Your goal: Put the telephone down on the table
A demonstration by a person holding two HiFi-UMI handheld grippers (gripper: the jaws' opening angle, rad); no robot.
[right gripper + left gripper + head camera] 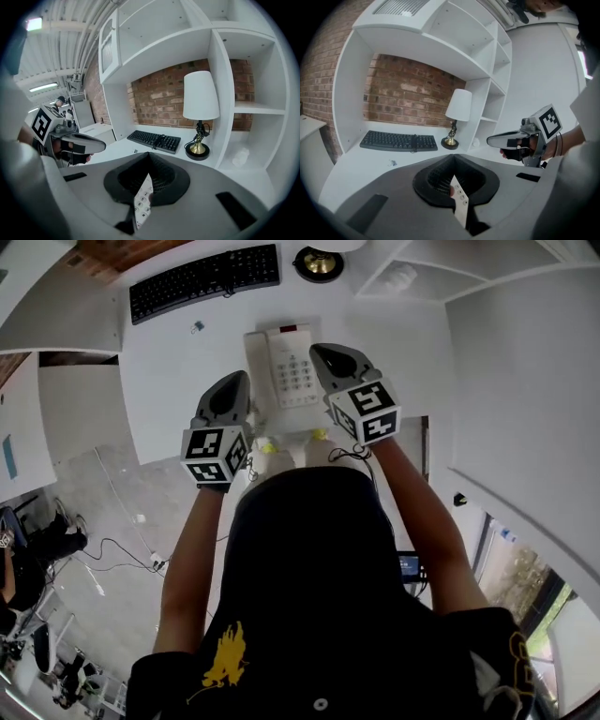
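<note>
A white telephone (292, 367) with a keypad and its handset lies flat on the white desk (178, 381), between my two grippers. My left gripper (240, 381) hovers just left of it and my right gripper (322, 353) just right of it. Both are shut with nothing in them and neither touches the phone. In the left gripper view, a sliver of the keypad (460, 201) shows below the closed jaws, and the right gripper (493, 139) is at the right. The right gripper view shows the keypad (142, 199) the same way, with the left gripper (100, 146) at the left.
A black keyboard (202, 279) lies at the back of the desk, a lamp (319, 263) with a brass base and white shade to its right. White shelves (255, 110) rise behind and to the right. Small yellow bits (269, 447) sit at the desk's near edge.
</note>
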